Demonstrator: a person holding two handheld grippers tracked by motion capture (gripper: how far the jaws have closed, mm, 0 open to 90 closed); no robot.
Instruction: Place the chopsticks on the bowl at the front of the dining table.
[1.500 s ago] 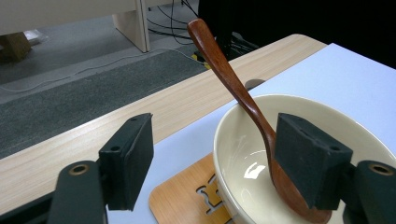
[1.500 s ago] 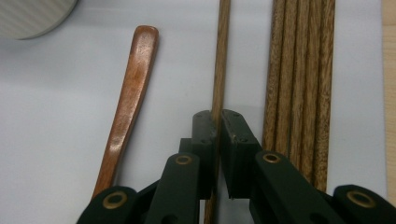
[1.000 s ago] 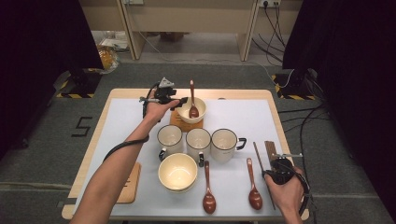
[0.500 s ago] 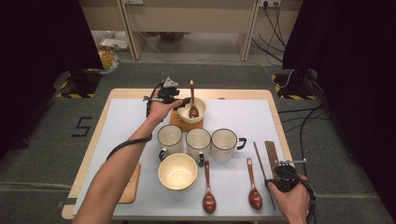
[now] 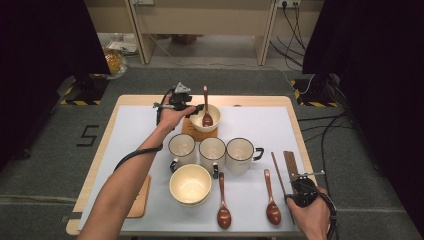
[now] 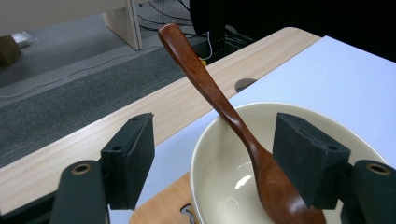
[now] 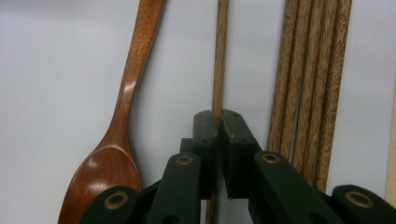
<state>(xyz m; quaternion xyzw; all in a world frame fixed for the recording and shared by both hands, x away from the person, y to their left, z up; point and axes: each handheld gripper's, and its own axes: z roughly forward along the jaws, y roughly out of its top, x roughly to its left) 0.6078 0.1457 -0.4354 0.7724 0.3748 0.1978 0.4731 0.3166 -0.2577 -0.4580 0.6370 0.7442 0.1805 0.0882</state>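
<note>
Two black jaws of the left gripper [image 6: 212, 158] stand wide apart, released, on either side of a dark red-brown wooden spoon [image 6: 224, 112] — its head lies in a cream ceramic bowl [image 6: 219, 186] and its handle leans up over the rim. Seen from the high view, that bowl [image 5: 214, 116] sits on a small wooden coaster [image 5: 188, 130] at the far middle of the white table mat [image 5: 260, 120], with the left gripper [image 5: 192, 109] just beside the bowl's left rim.

Nearer than that bowl stands a row of three white enamel mugs [image 5: 212, 152], then a second, empty cream bowl [image 5: 190, 184], then two more brown spoons [image 5: 223, 202] lying flat.

At the mat's near right corner, the right gripper [image 7: 218, 130] is clenched on a single thin dark wooden chopstick [image 7: 219, 56], jaws pressed flat against it — a bundle of matching chopsticks [image 7: 310, 84] lies just beside it, a brown spoon [image 7: 123, 112] on its other side.
</note>
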